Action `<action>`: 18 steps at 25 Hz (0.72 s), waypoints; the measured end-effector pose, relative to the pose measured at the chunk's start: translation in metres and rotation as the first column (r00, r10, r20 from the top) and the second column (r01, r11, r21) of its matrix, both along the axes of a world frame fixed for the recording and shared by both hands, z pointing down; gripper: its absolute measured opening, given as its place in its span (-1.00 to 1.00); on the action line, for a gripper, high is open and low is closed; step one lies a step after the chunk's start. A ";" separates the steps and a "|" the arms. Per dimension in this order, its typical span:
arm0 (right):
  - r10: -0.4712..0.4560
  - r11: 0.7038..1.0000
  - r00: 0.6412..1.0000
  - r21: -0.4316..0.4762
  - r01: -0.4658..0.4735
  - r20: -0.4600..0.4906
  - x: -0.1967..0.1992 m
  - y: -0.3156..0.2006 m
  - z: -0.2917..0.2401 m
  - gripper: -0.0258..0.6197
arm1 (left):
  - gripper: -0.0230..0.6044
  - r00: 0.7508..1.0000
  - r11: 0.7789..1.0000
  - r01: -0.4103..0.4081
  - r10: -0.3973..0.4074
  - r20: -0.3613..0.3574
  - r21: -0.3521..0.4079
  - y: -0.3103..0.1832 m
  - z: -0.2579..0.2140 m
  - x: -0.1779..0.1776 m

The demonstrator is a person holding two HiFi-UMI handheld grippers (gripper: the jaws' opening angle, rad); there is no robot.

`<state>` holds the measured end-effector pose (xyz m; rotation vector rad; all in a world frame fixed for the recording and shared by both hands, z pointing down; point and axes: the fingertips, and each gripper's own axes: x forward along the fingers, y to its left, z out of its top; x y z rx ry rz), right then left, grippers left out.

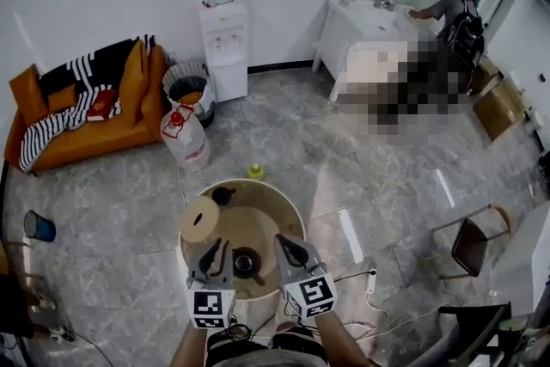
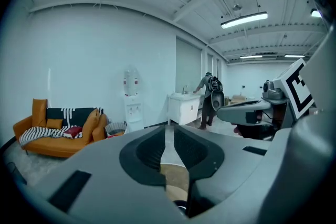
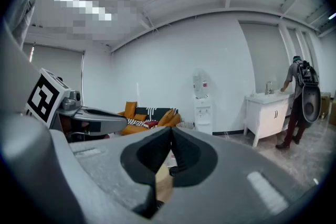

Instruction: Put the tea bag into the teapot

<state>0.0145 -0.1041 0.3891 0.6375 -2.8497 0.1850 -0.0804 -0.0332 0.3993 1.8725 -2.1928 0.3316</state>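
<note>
Head view: teapot on round table; sofa, water dispenser beyond.

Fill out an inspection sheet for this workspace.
Surface: round beige table with a white rim.
Job's things: small dark teapot on the table; tea bag nothing seen.
Clutter: round tan disc and small dark object on the table.
Hand-held grippers: left hand-held gripper jaws slightly apart, empty; right hand-held gripper jaws together, empty.
Cables: white power strip with cords on the floor.
Surroundings: orange sofa, white water dispenser, person at a white sink cabinet.
</note>
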 end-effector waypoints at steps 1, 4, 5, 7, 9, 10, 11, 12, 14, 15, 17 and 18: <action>0.008 1.000 1.000 0.014 -0.008 0.011 0.001 0.001 -0.009 -0.92 | -0.73 1.000 1.000 -0.007 0.007 0.009 0.013 0.001 -0.008 -0.001; 0.031 0.998 0.999 0.045 -0.033 0.035 0.005 0.006 -0.029 -0.92 | -0.76 0.999 0.999 -0.029 0.028 0.036 0.033 0.009 -0.026 0.000; 0.039 0.998 0.998 0.054 -0.041 0.041 0.007 0.008 -0.033 -0.92 | -0.77 0.998 0.999 -0.036 0.034 0.045 0.038 0.012 -0.031 0.000; 0.054 0.996 0.997 0.063 -0.057 0.048 0.012 0.010 -0.040 -0.92 | -0.78 0.998 0.998 -0.045 0.042 0.055 0.049 0.017 -0.039 -0.001; 0.065 0.995 0.996 0.067 -0.069 0.053 0.016 0.012 -0.044 -0.92 | -0.79 0.997 0.997 -0.049 0.046 0.061 0.056 0.021 -0.045 -0.002; 0.071 0.995 0.996 0.069 -0.075 0.056 0.018 0.014 -0.046 -0.92 | -0.79 0.997 0.997 -0.054 0.050 0.065 0.059 0.023 -0.048 -0.002; 0.077 0.994 0.995 0.071 -0.081 0.058 0.020 0.015 -0.047 -0.92 | -0.79 0.996 0.996 -0.058 0.054 0.066 0.063 0.026 -0.050 -0.002; 0.083 0.993 0.995 0.073 -0.088 0.059 0.022 0.018 -0.048 -0.92 | -0.79 0.996 0.996 -0.059 0.055 0.065 0.067 0.029 -0.052 -0.003; 0.093 0.992 0.994 0.082 -0.098 0.064 0.025 0.023 -0.051 -0.92 | -0.79 0.997 0.995 -0.061 0.057 0.060 0.078 0.035 -0.057 -0.004; 0.097 0.991 0.993 0.086 -0.103 0.069 0.026 0.025 -0.052 -0.92 | -0.80 0.996 0.994 -0.064 0.059 0.059 0.083 0.037 -0.058 -0.004; 0.109 0.990 0.991 0.087 -0.115 0.078 0.029 0.028 -0.052 -0.93 | -0.80 0.996 0.994 -0.071 0.066 0.057 0.083 0.042 -0.057 -0.004; 0.115 0.989 0.990 0.085 -0.122 0.083 0.030 0.028 -0.052 -0.93 | -0.81 0.996 0.994 -0.074 0.069 0.059 0.081 0.043 -0.056 -0.005</action>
